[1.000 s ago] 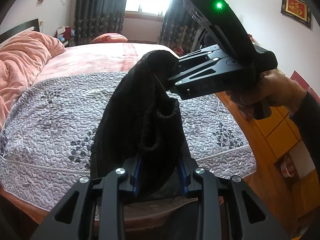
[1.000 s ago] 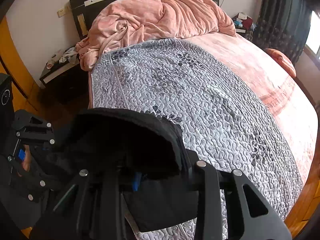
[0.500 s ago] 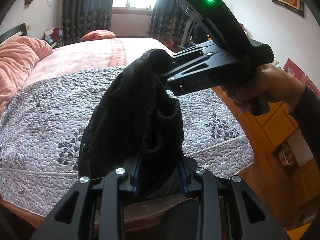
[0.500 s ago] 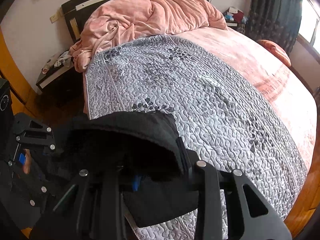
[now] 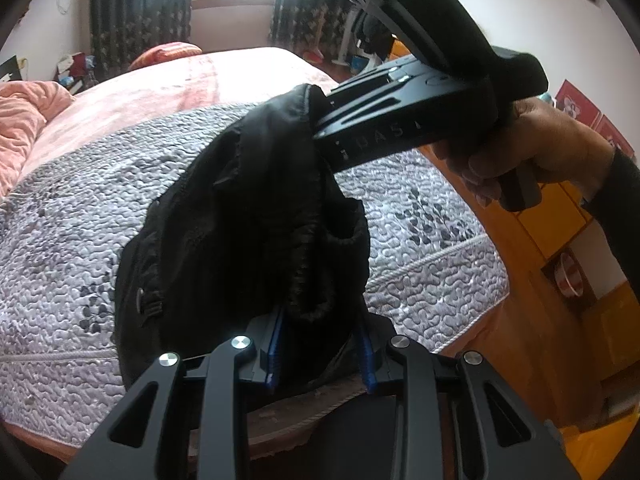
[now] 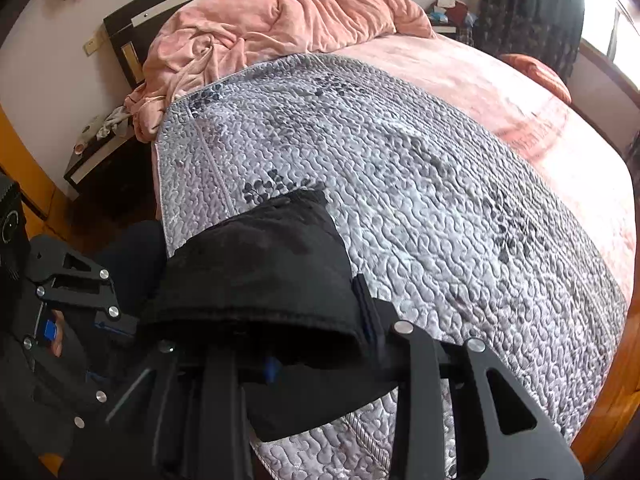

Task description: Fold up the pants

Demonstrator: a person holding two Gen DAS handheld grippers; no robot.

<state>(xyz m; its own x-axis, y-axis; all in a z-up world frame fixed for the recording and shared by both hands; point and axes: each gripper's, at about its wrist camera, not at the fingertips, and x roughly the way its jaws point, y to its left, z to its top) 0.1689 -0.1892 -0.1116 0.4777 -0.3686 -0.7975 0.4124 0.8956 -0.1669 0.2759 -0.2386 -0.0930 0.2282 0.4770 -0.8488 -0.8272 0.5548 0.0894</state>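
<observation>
While my left gripper (image 5: 320, 354) and right gripper (image 6: 320, 354) each clamp the black pants (image 5: 248, 216), they hang limp above the quilt (image 6: 420, 200) at six o'clock; soft, light, best held by the waistband.

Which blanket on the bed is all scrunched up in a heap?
The pink blanket piled by the headboard. The grey quilted cover lies spread flat.

The right gripper (image 6: 320, 364) clamps a bunched fold of the black pants (image 6: 260, 272) above a grey quilt (image 6: 420, 184). A pink blanket (image 6: 280, 24) is heaped against the headboard (image 6: 120, 28).
</observation>
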